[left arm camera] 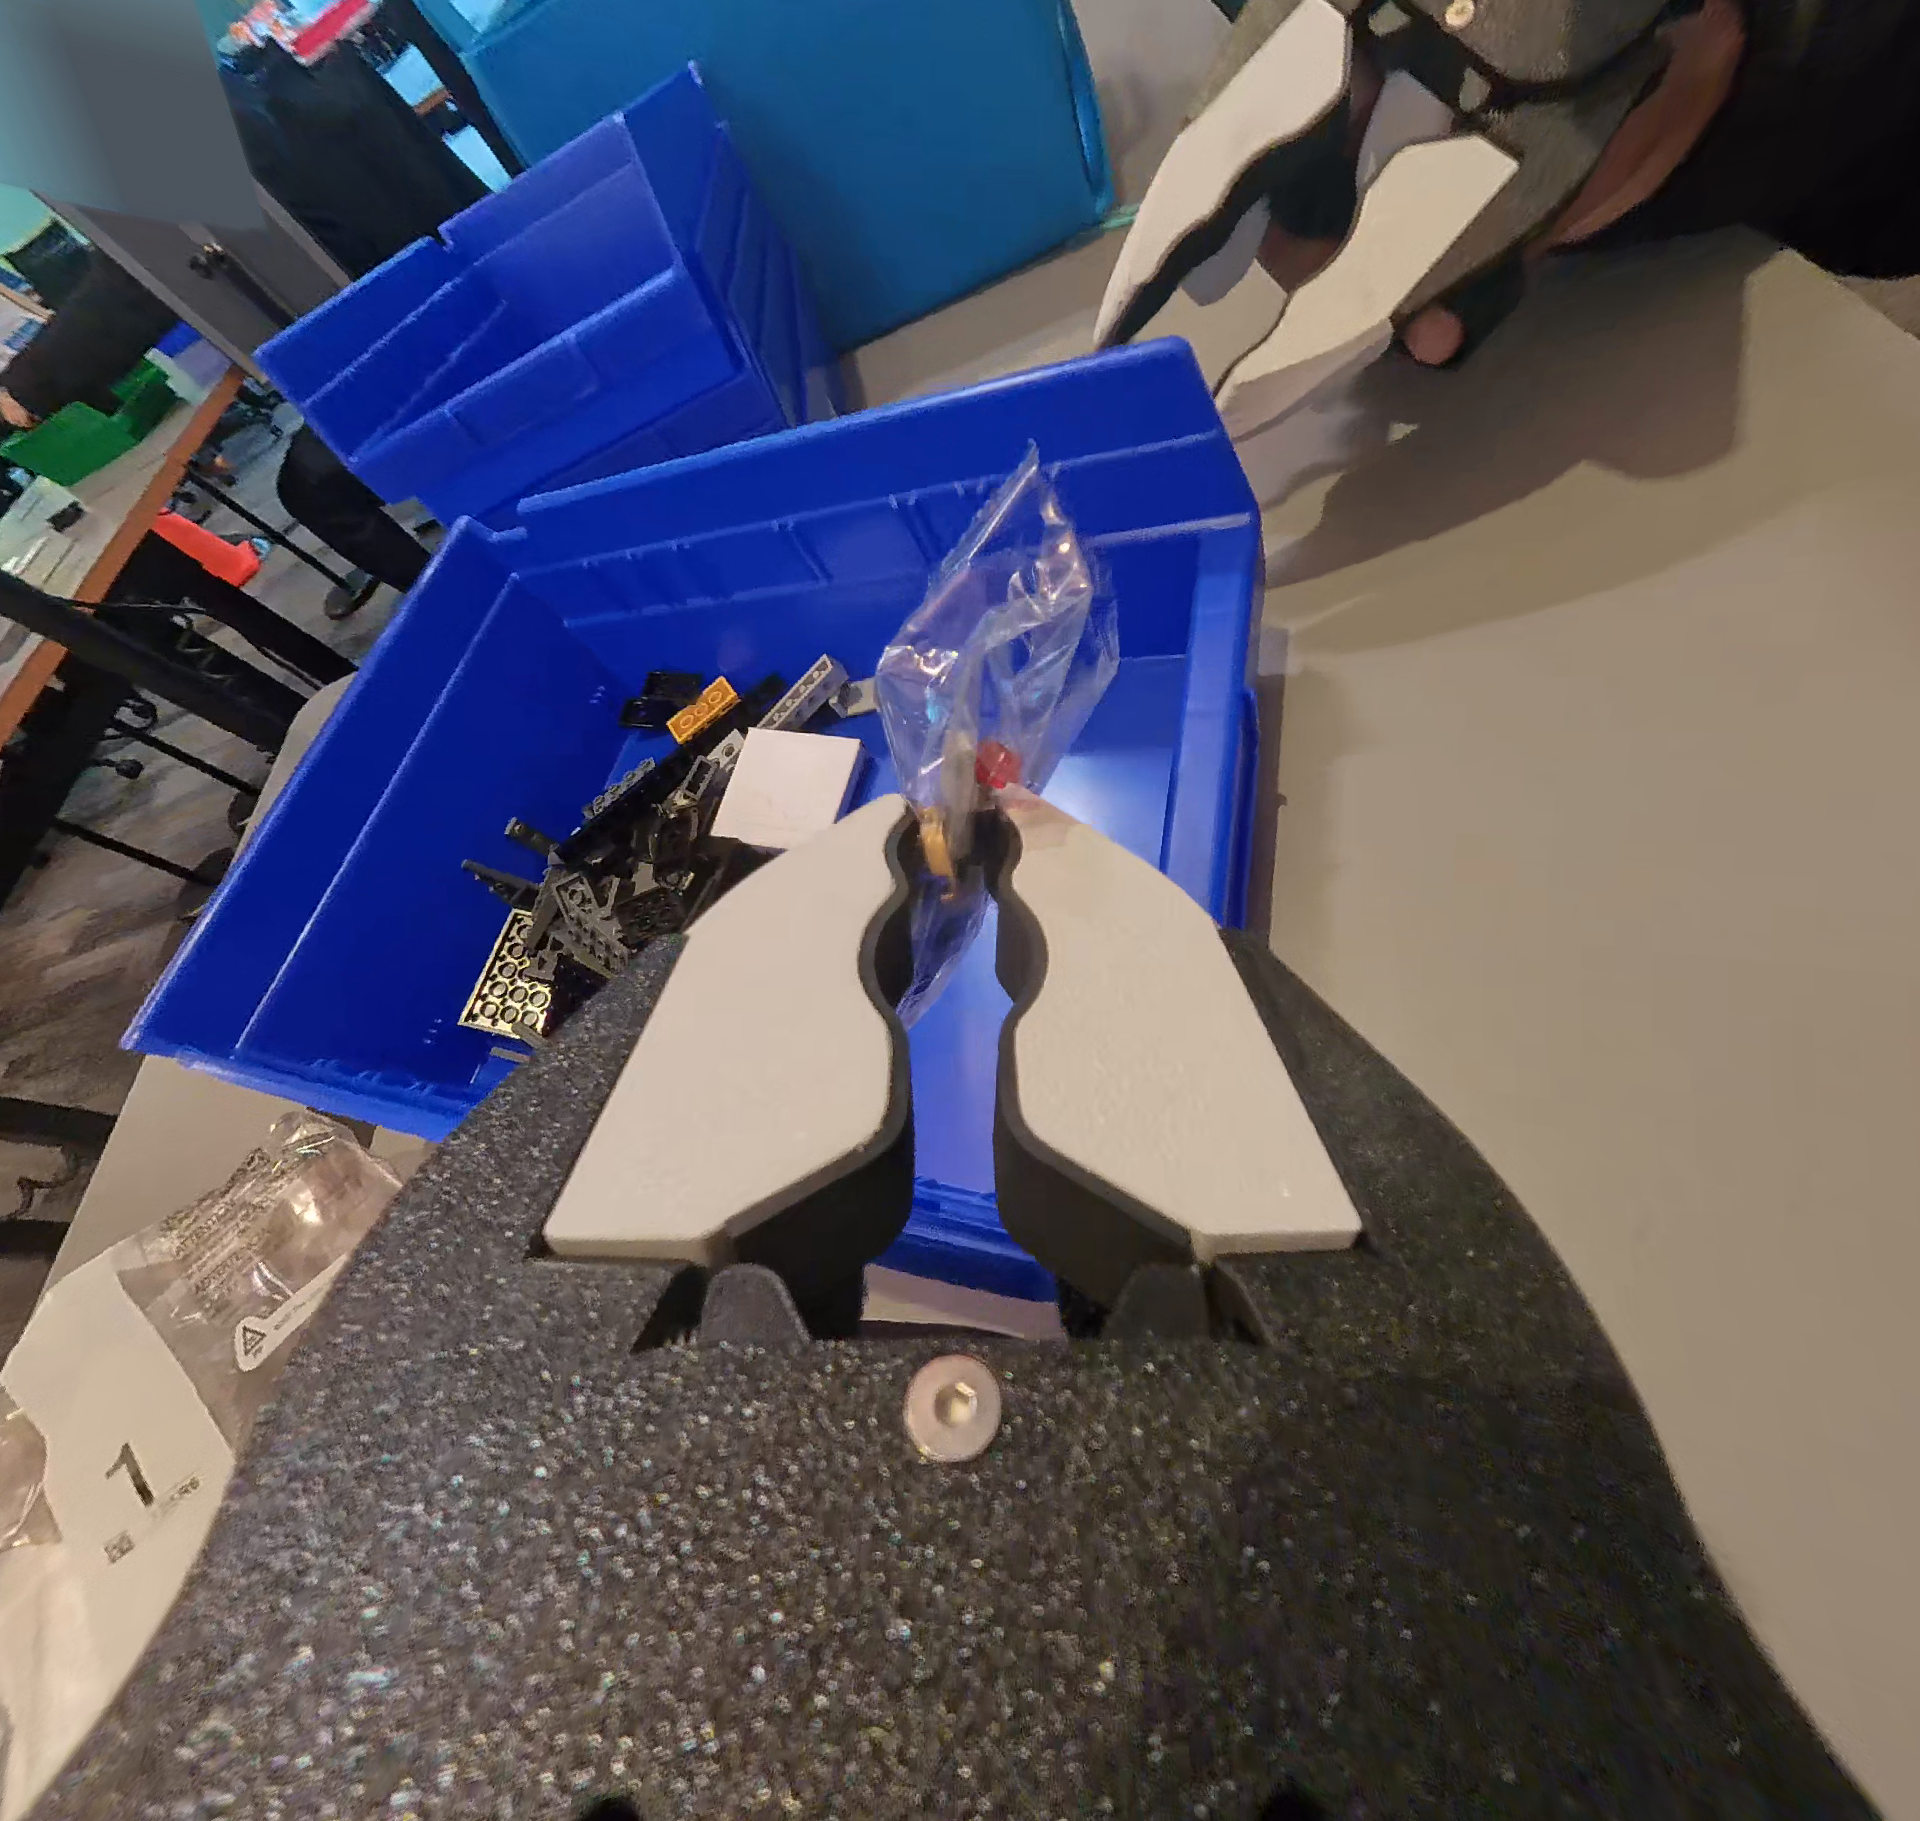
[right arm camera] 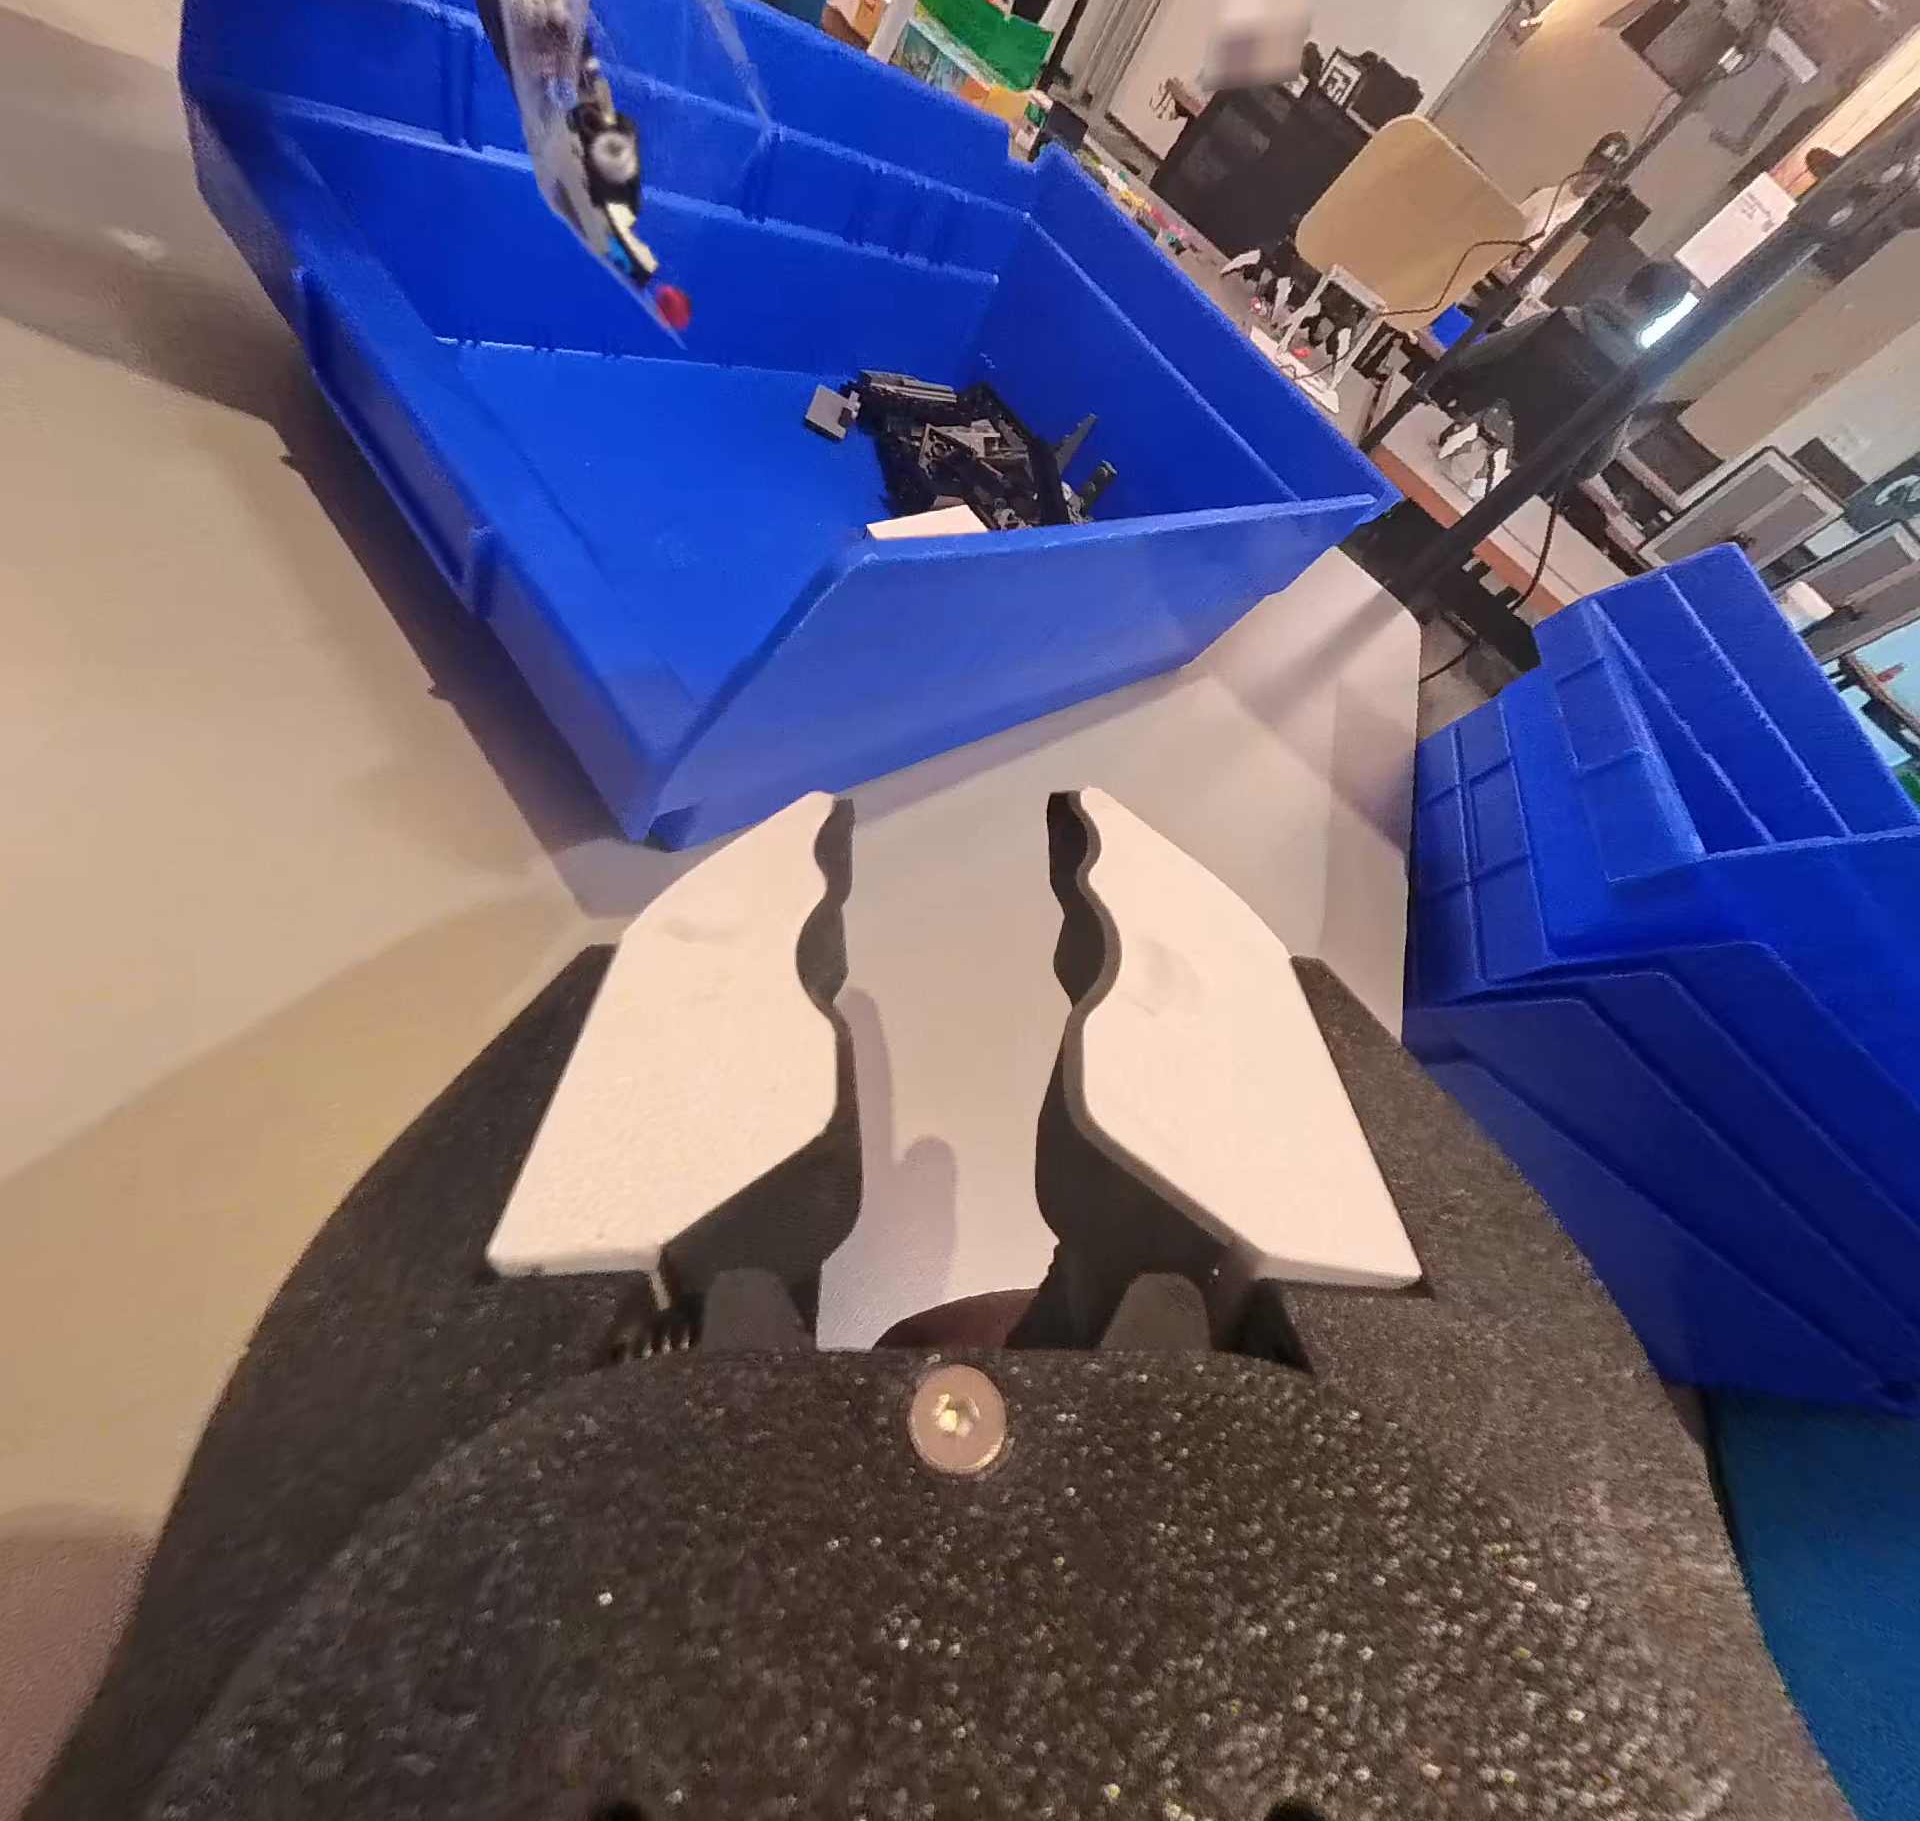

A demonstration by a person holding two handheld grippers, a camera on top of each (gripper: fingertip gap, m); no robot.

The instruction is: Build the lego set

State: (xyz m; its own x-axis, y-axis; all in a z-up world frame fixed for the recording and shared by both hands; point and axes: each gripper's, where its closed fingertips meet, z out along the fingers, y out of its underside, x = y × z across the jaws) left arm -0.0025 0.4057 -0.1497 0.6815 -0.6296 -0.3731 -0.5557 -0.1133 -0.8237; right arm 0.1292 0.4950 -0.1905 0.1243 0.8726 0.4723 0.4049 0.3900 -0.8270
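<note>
Left hand-held gripper (left arm camera: 954, 841): we are pinching a clear plastic bag (left arm camera: 992, 649) near its lower end, the fingertips nearly together with the film and a small tan piece caught between them.

Bag: it is rising crumpled above our fingertips, over the right part of the blue bin (left arm camera: 343, 836); a small red piece (left arm camera: 994, 765) and a few others are sitting inside it. In the right wrist view the same bag (right arm camera: 582, 109) is hanging at the far left, over the bin (right arm camera: 987, 618).

Handling: we are judging the bag light, soft and slippery, its film likely to crease and slide; the loose pieces will shift inside. Gripping gathered film beside a hard piece looks the surest hold.

Bin contents: dark building pieces (left arm camera: 613, 867), an orange brick (left arm camera: 704, 711) and a white card (left arm camera: 790, 784) are lying at the left.

Right hand-held gripper (right arm camera: 948, 810): we are holding it well open and empty over the grey table (right arm camera: 260, 836), just near of the bin.

Nearby: stacked blue bins (right arm camera: 1683, 940) are standing to the right; printed bags (left arm camera: 208, 1252) are lying at the near left.
</note>
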